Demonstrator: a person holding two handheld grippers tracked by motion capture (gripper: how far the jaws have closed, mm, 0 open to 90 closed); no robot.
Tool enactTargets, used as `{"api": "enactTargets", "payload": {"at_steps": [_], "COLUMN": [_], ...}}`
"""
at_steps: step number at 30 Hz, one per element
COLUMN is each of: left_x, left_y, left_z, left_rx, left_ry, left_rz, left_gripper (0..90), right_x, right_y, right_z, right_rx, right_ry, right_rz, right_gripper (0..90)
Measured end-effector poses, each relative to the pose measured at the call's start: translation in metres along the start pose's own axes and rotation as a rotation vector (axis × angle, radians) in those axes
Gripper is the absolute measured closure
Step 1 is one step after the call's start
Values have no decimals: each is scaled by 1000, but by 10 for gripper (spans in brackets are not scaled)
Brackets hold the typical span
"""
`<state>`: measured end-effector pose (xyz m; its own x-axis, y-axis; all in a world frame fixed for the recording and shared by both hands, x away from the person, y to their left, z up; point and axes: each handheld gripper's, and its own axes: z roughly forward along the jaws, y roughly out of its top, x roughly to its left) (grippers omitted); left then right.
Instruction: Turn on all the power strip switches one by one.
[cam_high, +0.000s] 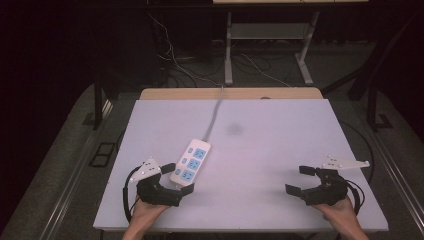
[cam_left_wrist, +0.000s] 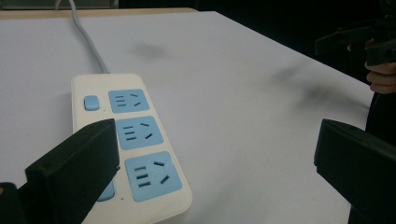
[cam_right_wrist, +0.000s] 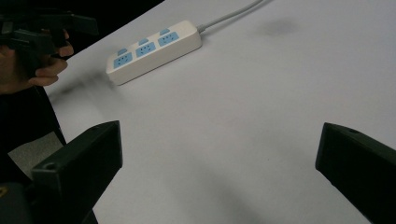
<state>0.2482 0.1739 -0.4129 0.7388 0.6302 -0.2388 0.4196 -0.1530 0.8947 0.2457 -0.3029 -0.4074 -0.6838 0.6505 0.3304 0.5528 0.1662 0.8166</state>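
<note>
A white power strip (cam_high: 191, 161) with three blue sockets lies flat on the white table top (cam_high: 270, 150), left of the middle. Its grey cable (cam_high: 212, 117) runs off toward the far edge. My left gripper (cam_high: 178, 178) stands open at the strip's near end, one jaw beside the strip's left side and the other well off to its right. In the left gripper view the strip (cam_left_wrist: 135, 140) lies just ahead of my left gripper (cam_left_wrist: 210, 154), untouched. My right gripper (cam_high: 299, 180) is open over bare table near the front right. The right gripper view has the strip (cam_right_wrist: 154, 49) far from my right gripper (cam_right_wrist: 219, 149).
A dark smudge (cam_high: 234, 129) marks the table top beyond the strip. A wooden desk edge (cam_high: 230, 93) borders the far side. Loose cables and a metal frame (cam_high: 229, 50) stand on the floor behind. The person's hands hold both grippers at the front edge.
</note>
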Motion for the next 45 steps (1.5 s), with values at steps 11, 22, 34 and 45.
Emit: {"api": "enactTargets", "payload": {"at_steps": [11, 22, 34, 45], "left_x": [1, -3, -3, 2], "left_y": [1, 4, 12, 24], "left_z": [0, -1, 0, 2], "left_rx": [-1, 17, 49, 109], "left_ry": [1, 11, 17, 15], "left_rz": [2, 10, 14, 27], "left_gripper": [0, 0, 0, 0], "right_x": [-4, -3, -4, -5], "right_y": [1, -1, -2, -3], "right_z": [0, -1, -4, -4], "right_rx": [-1, 2, -1, 3], "right_ry": [7, 0, -11, -16], "right_rz": [14, 14, 17, 20], "right_gripper": [6, 6, 5, 6]}}
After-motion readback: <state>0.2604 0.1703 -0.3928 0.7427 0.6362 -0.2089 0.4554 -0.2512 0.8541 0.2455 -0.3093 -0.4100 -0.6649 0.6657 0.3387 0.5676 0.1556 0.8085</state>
